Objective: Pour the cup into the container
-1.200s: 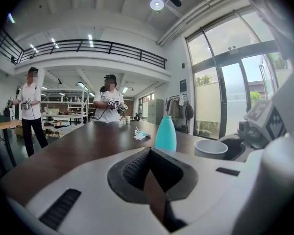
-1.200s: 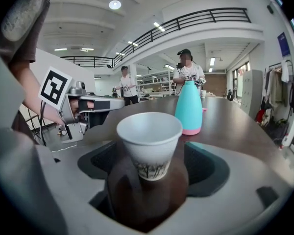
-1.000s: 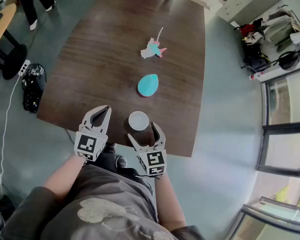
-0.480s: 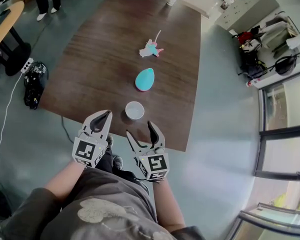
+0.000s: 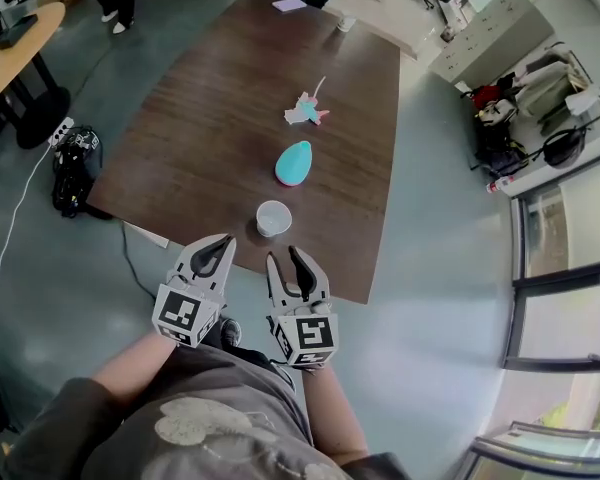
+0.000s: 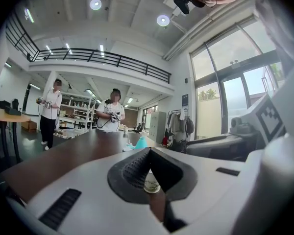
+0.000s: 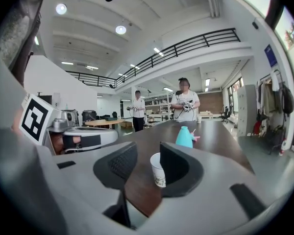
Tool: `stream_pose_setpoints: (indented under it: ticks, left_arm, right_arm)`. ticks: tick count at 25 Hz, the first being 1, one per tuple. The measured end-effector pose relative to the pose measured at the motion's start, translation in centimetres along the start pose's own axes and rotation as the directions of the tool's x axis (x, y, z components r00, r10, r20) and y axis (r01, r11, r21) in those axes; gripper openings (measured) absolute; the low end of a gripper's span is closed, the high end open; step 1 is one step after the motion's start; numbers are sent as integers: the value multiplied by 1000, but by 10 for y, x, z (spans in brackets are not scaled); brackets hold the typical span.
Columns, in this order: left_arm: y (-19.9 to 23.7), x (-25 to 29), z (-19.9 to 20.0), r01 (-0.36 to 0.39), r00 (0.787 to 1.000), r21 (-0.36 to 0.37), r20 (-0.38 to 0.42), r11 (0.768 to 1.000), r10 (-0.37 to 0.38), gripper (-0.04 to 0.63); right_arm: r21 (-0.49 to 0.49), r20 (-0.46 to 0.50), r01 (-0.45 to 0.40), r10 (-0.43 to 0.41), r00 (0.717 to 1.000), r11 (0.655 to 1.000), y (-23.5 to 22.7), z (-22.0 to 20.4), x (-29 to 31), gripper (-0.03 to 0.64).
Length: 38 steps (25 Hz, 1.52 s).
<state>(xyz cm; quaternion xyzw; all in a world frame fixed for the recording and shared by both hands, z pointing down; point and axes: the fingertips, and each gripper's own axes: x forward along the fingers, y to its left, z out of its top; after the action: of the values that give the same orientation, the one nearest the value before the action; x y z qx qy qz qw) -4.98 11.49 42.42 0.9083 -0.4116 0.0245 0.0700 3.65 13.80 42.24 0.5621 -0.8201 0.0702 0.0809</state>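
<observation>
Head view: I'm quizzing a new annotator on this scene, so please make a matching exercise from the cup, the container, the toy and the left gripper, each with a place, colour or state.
Column A
1. cup
2. container
3. toy
4. left gripper

Column B
a. teal
b. jaws together, nothing held
c. closest to the left gripper
d. farthest from the left gripper

Pairs: 1-c, 2-a, 3-d, 4-b

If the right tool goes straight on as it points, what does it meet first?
Probably the white paper cup on the table, ahead of the right tool, whose empty jaws have just been closing; depth unclear.
</observation>
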Motion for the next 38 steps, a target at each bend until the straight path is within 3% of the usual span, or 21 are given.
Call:
stream_pose_setpoints:
  ticks: [7,12,22,28,38]
  left_arm:
    - [-5,-15,9,-21,999,19,25,1000,20,8]
    - [-10,-20,8,-20,1000,44,20,999,19,8]
    - [-18,-16,9,-27,999,56,25,998,25,8]
    - [-1,-16,12,-78,997,35,28,996,77,8]
    - [-3,-8,9,-84,996,28,19,996,83,8]
  right_arm:
    - [-40,54,72,-70,996,997,1,17,-16,-9]
    - [8,89,45,-45,995,999,4,22,-26,-11]
    - [-90,46,36,-32,998,995,4,14,-31,-12]
    - [-104,42,20,-16,999,994,3,16,-27,-12]
    - [-99,29,7,-5,1000,995,-2,13,-22,-12]
